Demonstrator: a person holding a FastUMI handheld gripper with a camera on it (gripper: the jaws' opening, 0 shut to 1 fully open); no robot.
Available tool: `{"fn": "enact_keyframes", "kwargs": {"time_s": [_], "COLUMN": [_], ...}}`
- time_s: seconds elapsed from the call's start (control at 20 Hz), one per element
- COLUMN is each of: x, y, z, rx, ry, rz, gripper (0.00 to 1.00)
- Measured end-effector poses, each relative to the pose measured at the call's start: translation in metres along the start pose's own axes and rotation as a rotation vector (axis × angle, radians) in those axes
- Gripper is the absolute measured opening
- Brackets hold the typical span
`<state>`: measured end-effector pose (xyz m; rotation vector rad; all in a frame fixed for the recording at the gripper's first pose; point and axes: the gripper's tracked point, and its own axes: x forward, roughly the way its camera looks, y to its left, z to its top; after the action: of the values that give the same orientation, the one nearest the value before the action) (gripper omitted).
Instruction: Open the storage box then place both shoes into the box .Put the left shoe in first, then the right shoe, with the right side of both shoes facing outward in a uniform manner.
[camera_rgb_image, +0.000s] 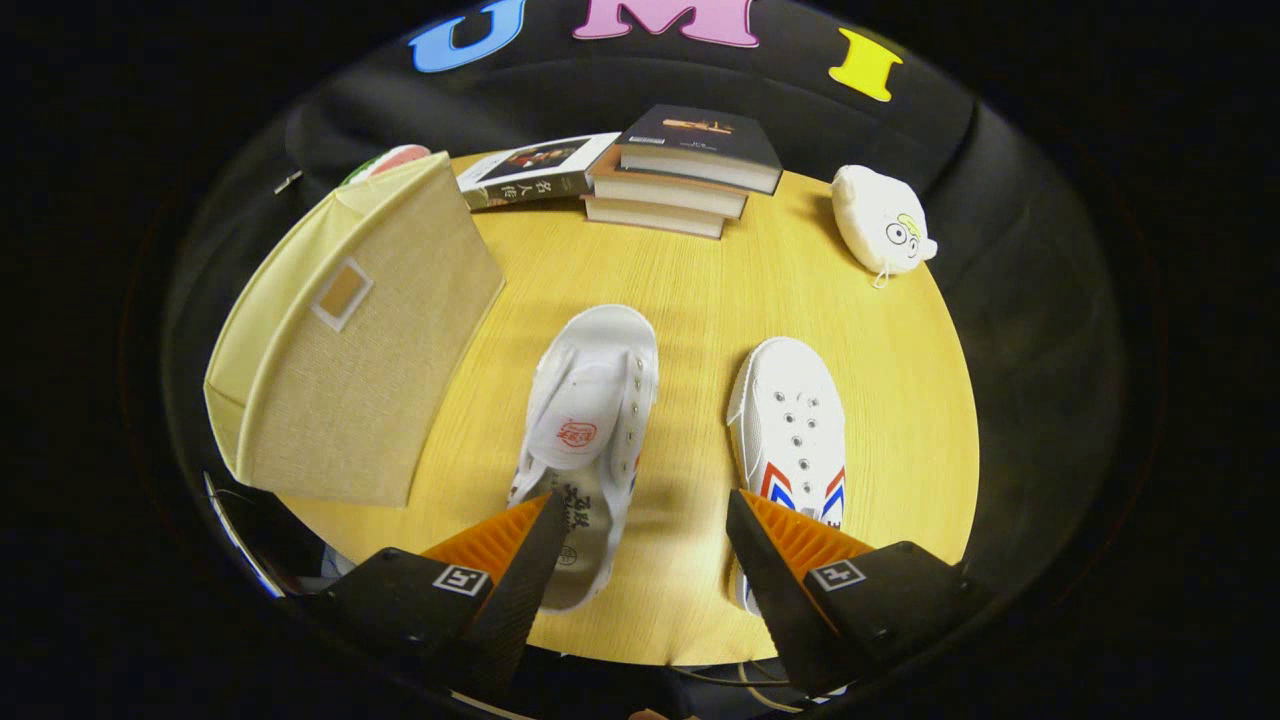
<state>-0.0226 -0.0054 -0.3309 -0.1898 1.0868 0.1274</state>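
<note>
- Two white canvas shoes lie on the round, light wooden bench (700, 300), side by side and a little apart, toes pointing away from the gripper (640, 520).
- Of the pair, the white canvas shoe with its tongue folded up (590, 420) shows a red stamp on the tongue and printed marks on its insole; its heel end lies against the tip of one finger, partly covered by it.
- Beside it, the white canvas shoe with red and blue stripes (790, 430) shows rows of eyelets; its heel end is hidden behind the other finger.
- Spread wide, the gripper's fingers hold nothing; bare bench shows in the gap between them.
- Beyond the finger by the tongue-up shoe stands the beige fabric storage box (350, 340), with a small label window on its woven face. It sits tilted in this view, its pale yellow side toward the bench edge; whether its lid is open I cannot tell.
- Past the shoes, at the far side of the bench, three thick books sit in a stack (680, 170), with a thin paperback (535, 170) leaning against the stack.
- Near the far edge, apart from the books, rests a white plush toy with a cartoon face (885, 225).
</note>
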Motion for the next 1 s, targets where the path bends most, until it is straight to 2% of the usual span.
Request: {"fn": "enact_keyframes", "kwargs": {"time_s": [0.35,0.45,0.5,0.55,0.6,0.7,0.75,0.85,0.9,1.0], "x": [0.040,0.049,0.053,0.055,0.058,0.059,0.061,0.060,0.058,0.058], "y": [0.010,0.015,0.016,0.015,0.018,0.019,0.020,0.017,0.015,0.014], "z": [0.021,0.018,0.019,0.020,0.021,0.020,0.018,0.020,0.020,0.020], "rx": [-0.049,-0.052,-0.043,-0.026,0.003,0.077,0.111,0.157,0.176,0.209], "ry": [-0.030,0.001,0.015,0.019,0.024,0.050,0.057,0.061,0.059,0.061], "rz": [0.023,0.049,0.059,0.057,0.075,0.088,0.100,0.116,0.118,0.129], "gripper": [0.97,0.91,0.79,0.71,0.51,0.32,0.32,0.25,0.17,0.09]}}
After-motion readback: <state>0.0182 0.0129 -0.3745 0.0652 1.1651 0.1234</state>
